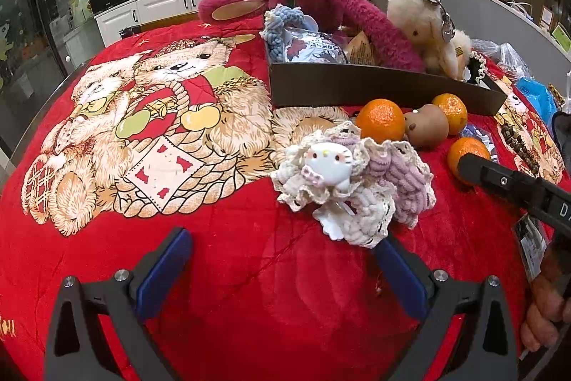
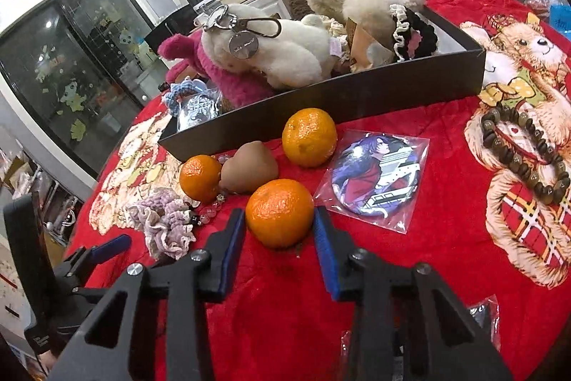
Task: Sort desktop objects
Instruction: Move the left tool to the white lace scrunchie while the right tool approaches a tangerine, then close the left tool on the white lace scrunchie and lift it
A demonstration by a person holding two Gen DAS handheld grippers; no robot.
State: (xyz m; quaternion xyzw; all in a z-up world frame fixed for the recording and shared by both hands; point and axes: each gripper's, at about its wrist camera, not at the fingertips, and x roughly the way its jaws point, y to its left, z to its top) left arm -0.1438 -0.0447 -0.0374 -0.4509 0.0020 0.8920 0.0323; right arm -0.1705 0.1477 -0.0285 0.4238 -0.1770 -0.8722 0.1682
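In the right wrist view my right gripper [image 2: 280,220] is open, its blue pads on either side of the nearest orange [image 2: 279,212] on the red cloth. Two more oranges [image 2: 309,136] [image 2: 200,178] and a brown toy [image 2: 249,172] lie beyond it. In the left wrist view my left gripper [image 1: 282,243] is open and empty, low over the cloth. A crocheted scrunchie pile with a white cat clip [image 1: 330,163] lies just beyond its right finger. The dark box [image 1: 378,84] holds plush toys.
A round badge in a plastic sleeve [image 2: 374,175] lies right of the oranges. A brown bead bracelet [image 2: 524,156] lies at the right. A purple scrunchie [image 2: 164,220] lies at the left. The right gripper's body [image 1: 514,188] reaches in beside the oranges.
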